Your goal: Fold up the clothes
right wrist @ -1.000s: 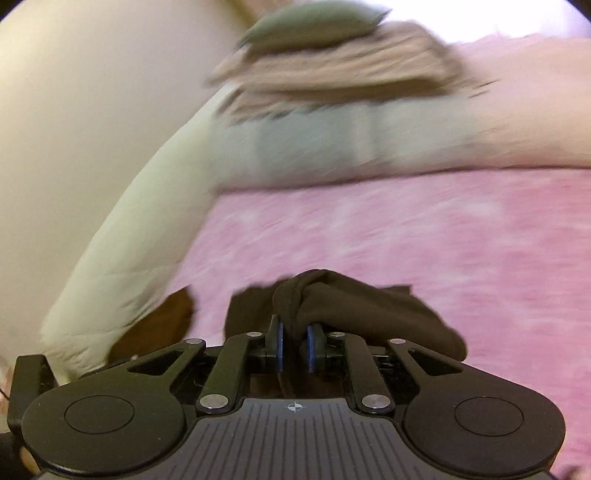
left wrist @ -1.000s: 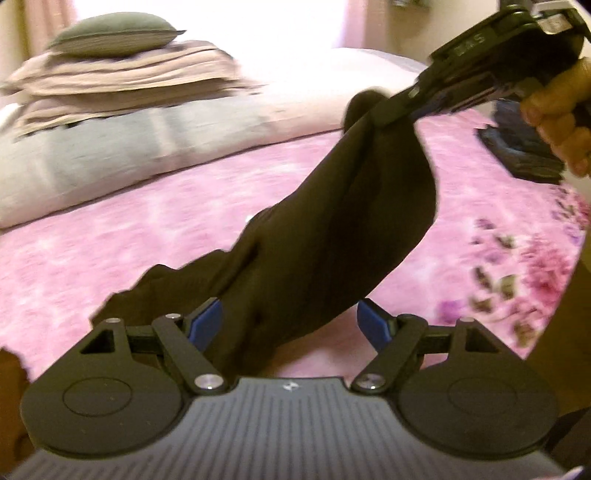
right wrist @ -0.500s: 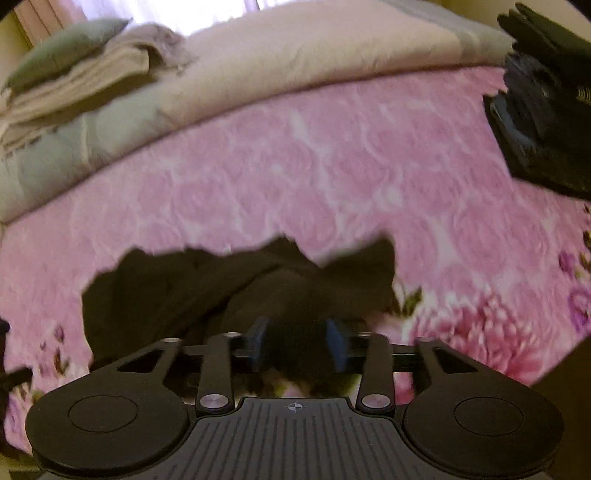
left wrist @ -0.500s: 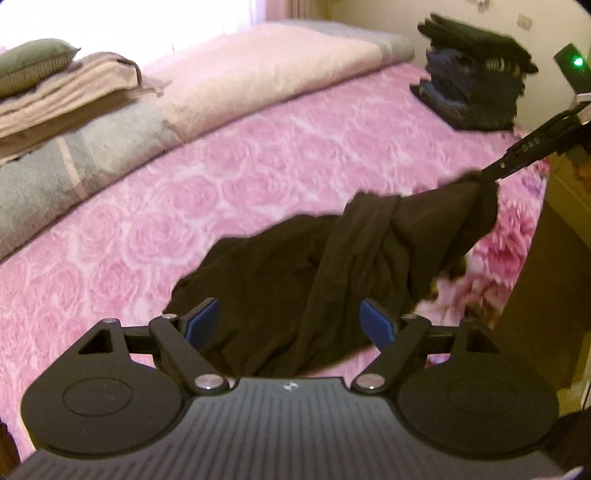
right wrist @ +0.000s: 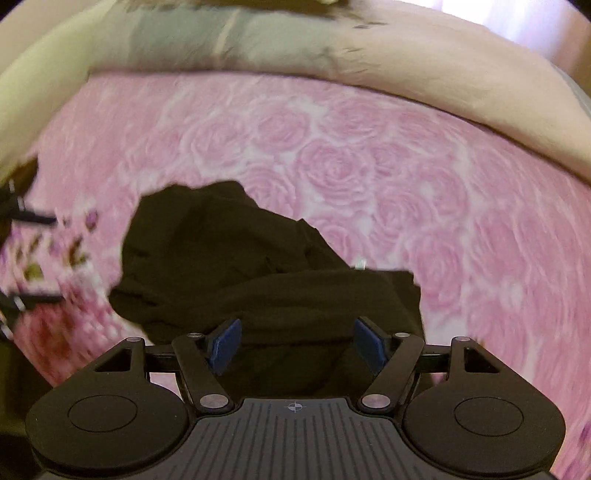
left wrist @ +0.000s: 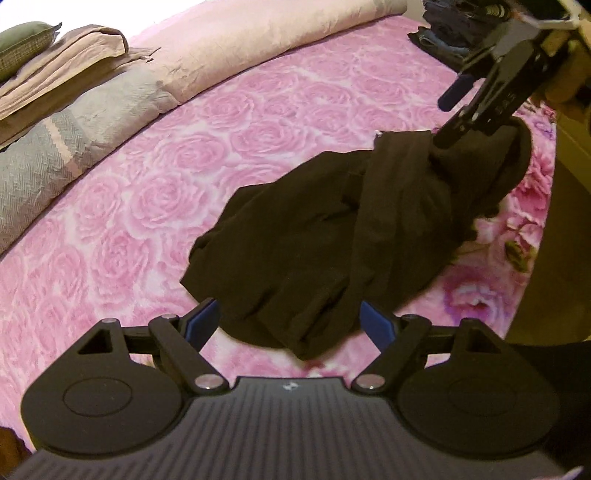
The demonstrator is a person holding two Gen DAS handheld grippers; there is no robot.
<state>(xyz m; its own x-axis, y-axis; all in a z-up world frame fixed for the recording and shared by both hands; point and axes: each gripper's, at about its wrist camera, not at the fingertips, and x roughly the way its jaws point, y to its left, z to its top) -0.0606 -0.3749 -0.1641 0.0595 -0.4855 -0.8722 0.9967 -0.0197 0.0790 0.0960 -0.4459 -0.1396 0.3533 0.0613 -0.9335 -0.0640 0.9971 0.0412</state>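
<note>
Around: pink rose-patterned bedspread (left wrist: 155, 192), rolled quilt (left wrist: 258, 40) along the far edge, folded blankets (left wrist: 62, 59) with a green cushion (left wrist: 22, 40) on top, stack of dark folded clothes (left wrist: 450, 26) at the far corner. Nothing between the tongs and the cloth. Black garment (left wrist: 332, 236), soft and crumpled, lying in a heap on the bedspread near the bed's edge. Left tongs (left wrist: 288, 321) tilted steeply down, blue pads apart, straddling the garment's near end without pressing. Right tongs (right wrist: 295, 341) also pointing down, just been opening, pads apart over the cloth.
</note>
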